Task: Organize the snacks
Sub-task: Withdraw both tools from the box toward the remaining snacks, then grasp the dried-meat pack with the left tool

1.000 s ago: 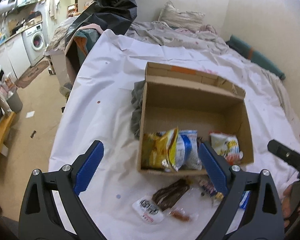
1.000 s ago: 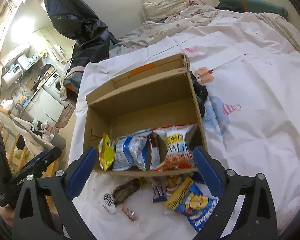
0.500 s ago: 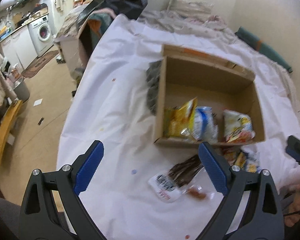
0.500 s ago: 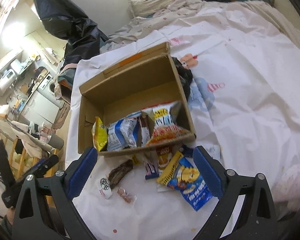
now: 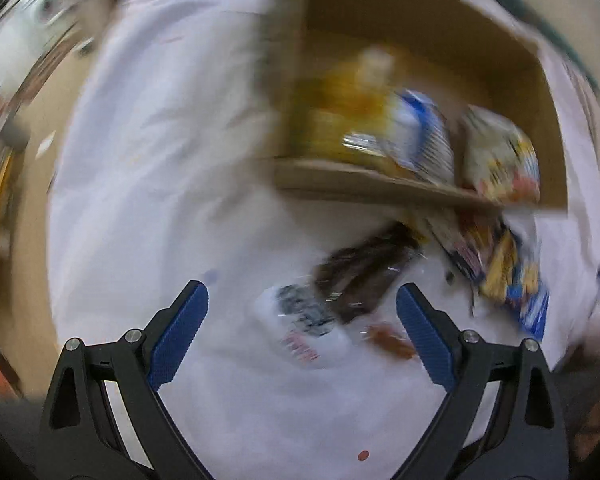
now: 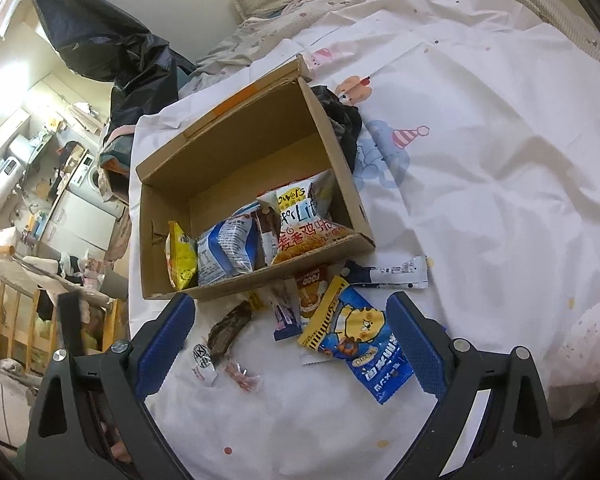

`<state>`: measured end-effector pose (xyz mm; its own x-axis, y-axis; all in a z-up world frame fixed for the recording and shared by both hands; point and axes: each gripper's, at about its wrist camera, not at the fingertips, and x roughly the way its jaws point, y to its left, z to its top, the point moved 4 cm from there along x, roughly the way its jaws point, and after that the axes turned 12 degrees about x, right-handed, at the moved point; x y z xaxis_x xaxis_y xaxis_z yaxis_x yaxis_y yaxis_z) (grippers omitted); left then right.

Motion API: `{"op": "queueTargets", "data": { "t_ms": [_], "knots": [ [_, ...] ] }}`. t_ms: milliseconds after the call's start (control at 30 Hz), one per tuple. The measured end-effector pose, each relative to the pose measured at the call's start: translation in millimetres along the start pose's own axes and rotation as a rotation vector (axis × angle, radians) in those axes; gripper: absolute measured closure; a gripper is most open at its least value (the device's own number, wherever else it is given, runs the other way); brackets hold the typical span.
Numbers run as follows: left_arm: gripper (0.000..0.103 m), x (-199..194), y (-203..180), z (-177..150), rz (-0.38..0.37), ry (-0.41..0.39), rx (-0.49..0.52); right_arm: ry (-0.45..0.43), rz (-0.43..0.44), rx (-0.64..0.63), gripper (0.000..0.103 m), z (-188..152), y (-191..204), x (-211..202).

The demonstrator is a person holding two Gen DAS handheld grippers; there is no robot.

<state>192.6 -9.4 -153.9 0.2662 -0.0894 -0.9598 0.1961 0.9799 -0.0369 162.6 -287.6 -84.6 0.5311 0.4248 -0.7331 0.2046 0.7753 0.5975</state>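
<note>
You have an open brown cardboard box [image 6: 256,160] lying on the white printed sheet, flaps up. Inside, along its near wall, stand a yellow packet [image 6: 181,256], a blue-and-white pouch [image 6: 228,250] and a white-and-red chip bag [image 6: 304,220], all leaning. In front of the box lie loose snacks: a blue-and-yellow cartoon-bear bag [image 6: 356,340] flat, a dark brown clear-wrapped strip [image 6: 230,326], a small white sachet [image 6: 204,362], and a long white-and-navy stick pack [image 6: 388,274].
</note>
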Motion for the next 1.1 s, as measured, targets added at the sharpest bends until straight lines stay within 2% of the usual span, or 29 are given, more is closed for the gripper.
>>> {"op": "queueTargets", "data": {
  "t_ms": [33,133,267,367,500,567,633,733,833,1100],
  "knots": [
    [0.009,9,-15,6,-0.034,0.038,0.086,0.001,0.003,0.003,0.004,1,0,0],
    [0.009,24,-45,16,-0.078,0.065,0.246,0.007,0.01,0.015,0.004,2,-1,2],
    [0.009,51,-67,19,-0.026,0.11,0.398,0.013,0.018,0.028,0.004,4,-2,3],
    [0.009,69,-65,17,-0.014,0.143,0.408,0.014,0.016,0.031,0.004,5,-3,4],
    [0.009,75,-62,19,-0.034,0.127,0.401,0.029,0.008,0.041,0.004,6,-5,8],
    [0.02,75,-65,19,-0.047,0.127,0.426,0.037,0.012,0.049,0.004,5,-5,11],
    [0.036,73,-72,21,-0.054,0.125,0.451,0.039,0.016,0.049,0.004,5,-4,12],
    [0.049,67,-82,20,-0.072,0.123,0.48,0.039,0.014,0.037,0.004,4,-2,12],
    [0.054,62,-90,18,-0.076,0.115,0.498,0.043,0.011,0.038,0.004,3,-2,13],
    [0.054,8,-93,15,-0.09,0.069,0.47,0.036,0.017,0.054,0.004,6,-4,10]
  ]
}}
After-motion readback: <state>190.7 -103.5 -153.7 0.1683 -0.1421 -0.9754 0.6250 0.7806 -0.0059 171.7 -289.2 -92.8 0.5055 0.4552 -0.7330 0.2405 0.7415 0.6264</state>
